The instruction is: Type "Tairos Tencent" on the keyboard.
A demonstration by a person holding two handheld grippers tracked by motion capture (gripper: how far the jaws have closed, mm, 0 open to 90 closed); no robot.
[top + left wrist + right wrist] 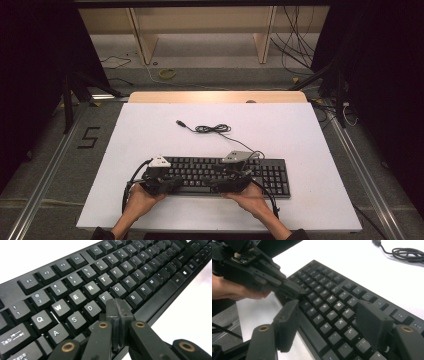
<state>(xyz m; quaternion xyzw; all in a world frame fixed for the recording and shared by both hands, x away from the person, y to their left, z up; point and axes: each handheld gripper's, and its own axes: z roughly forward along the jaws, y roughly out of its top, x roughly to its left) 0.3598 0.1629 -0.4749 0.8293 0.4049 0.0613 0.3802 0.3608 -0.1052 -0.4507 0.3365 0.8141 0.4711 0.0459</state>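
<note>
A black keyboard (270, 175) lies near the front of the white table, and its cable (212, 129) is coiled behind it. My left gripper (179, 183) points right over the keyboard's left half. Its jaws are pressed together with nothing between them, and the tips (117, 303) sit low over the keys near F and C. I cannot tell whether they touch a key. My right gripper (218, 186) points left over the middle keys. Its jaws (329, 322) stand wide apart above the letter rows, holding nothing. The left gripper (298, 291) also shows, shut, in the right gripper view.
The white table top (150, 130) has free room behind and to both sides of the keyboard. The cable's plug (180, 122) lies loose at the back. A wooden edge (215, 96) borders the far side. Rails and loose wires lie on the floor around the table.
</note>
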